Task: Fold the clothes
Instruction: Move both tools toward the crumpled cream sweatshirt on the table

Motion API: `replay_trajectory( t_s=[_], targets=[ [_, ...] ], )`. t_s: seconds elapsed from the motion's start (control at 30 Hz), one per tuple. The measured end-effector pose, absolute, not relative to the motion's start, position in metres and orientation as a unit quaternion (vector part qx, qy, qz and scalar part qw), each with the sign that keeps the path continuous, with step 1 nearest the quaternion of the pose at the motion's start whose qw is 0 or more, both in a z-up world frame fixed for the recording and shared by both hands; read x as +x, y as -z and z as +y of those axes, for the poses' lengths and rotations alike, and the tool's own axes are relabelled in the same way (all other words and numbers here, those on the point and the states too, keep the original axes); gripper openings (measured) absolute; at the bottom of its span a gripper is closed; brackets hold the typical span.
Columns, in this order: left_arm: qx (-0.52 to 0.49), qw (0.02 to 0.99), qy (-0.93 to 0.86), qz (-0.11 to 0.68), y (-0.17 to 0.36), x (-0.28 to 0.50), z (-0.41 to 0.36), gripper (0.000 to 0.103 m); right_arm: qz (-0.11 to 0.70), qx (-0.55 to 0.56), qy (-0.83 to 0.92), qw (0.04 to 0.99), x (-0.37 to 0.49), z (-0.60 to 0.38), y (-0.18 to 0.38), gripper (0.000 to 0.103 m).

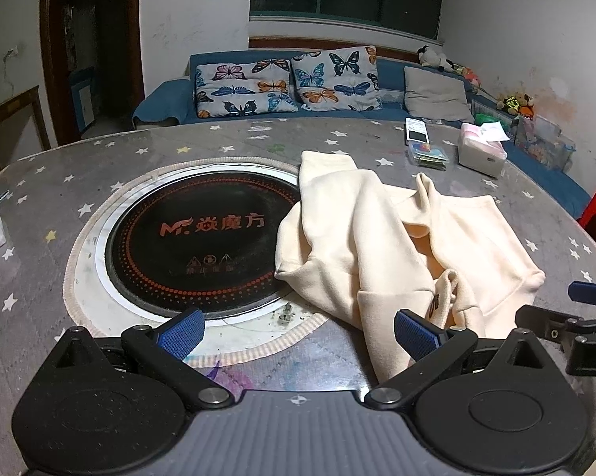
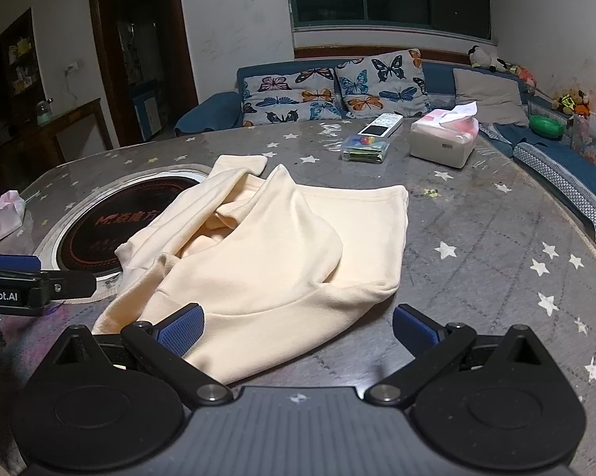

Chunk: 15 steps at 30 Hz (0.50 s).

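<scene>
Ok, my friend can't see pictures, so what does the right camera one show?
A crumpled cream sweatshirt lies on a grey table with white stars, partly covering a round black cooktop. The open right gripper hovers at its near edge. Behind are a tissue box, a remote and a blue sofa.

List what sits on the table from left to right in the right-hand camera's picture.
Pink tissue pack → round black cooktop → cream garment → clear plastic box → white tissue box.
</scene>
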State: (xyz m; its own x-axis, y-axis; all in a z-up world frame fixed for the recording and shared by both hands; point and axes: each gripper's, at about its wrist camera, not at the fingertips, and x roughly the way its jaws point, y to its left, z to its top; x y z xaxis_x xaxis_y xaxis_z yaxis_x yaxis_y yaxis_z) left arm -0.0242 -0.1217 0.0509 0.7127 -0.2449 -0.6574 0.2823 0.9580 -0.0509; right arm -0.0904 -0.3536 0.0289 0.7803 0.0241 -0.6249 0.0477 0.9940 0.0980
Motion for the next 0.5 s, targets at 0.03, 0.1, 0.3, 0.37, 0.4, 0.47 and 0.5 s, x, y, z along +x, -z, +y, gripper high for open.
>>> replay_trajectory(
  t_s=[0.03,0.1,0.3,0.37,0.4,0.47,0.5],
  targets=[
    [0.027,0.925,0.142,0.352,-0.051,-0.024,-0.122,0.103,0.332,0.055,0.005,0.942,-0.091,-0.353,-0.029,0.102],
    [0.026,0.925,0.142,0.352,-0.051,-0.025,-0.122,0.103,0.333,0.055,0.003,0.941,-0.091,-0.352,-0.028,0.102],
    [0.027,0.923,0.138,0.359,-0.049,-0.027,-0.122,0.103,0.335,0.054,-0.006,0.941,-0.093,-0.347,-0.027,0.102],
    [0.03,0.922,0.137,0.36,-0.049,-0.029,-0.121,0.103,0.336,0.052,-0.008,0.94,-0.094,-0.345,-0.027,0.102],
    [0.031,0.922,0.137,0.361,-0.048,-0.03,-0.121,0.103,0.336,0.052,-0.01,0.94,-0.095,-0.344,-0.027,0.102],
    [0.034,0.921,0.137,0.362,-0.048,-0.032,-0.121,0.103,0.337,0.051,-0.011,0.94,-0.096,-0.343,-0.026,0.102],
    [0.036,0.921,0.137,0.362,-0.048,-0.033,-0.121,0.103,0.337,0.051,-0.012,0.94,-0.097,-0.342,-0.026,0.102]
  ],
)
